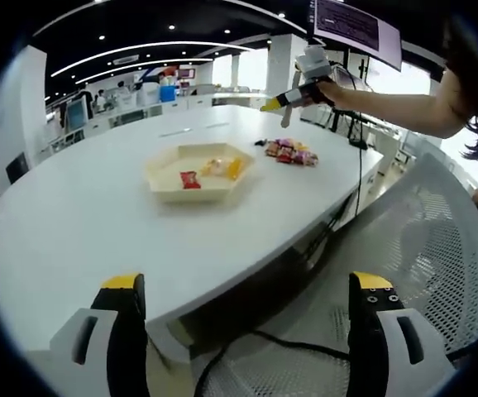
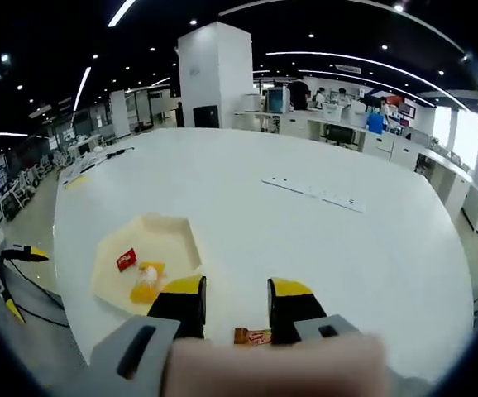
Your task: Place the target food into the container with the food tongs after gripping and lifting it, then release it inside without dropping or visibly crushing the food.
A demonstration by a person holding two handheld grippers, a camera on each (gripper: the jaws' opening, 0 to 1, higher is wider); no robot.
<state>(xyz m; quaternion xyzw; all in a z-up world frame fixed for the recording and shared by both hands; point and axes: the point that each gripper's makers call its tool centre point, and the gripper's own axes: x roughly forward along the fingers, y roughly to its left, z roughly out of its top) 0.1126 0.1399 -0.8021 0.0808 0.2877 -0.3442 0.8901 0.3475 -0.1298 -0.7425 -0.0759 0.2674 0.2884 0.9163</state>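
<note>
1. Left gripper view: my left gripper (image 1: 247, 318) hangs released, jaws spread wide, off the near edge of the white table (image 1: 82, 223). Ahead of it sits the cream tray (image 1: 166, 171) with a red packet (image 1: 190, 179) and yellow pieces (image 1: 225, 168) inside. Beyond, to the right, lies the pile of wrapped snacks (image 1: 290, 152), and the right gripper (image 1: 293, 97) hovers above that.

2. Right gripper view: my right gripper (image 2: 236, 296) is released, nothing clamped. One snack wrapper (image 2: 252, 336) lies between its jaws; the tray (image 2: 175, 234) sits just left.
</note>
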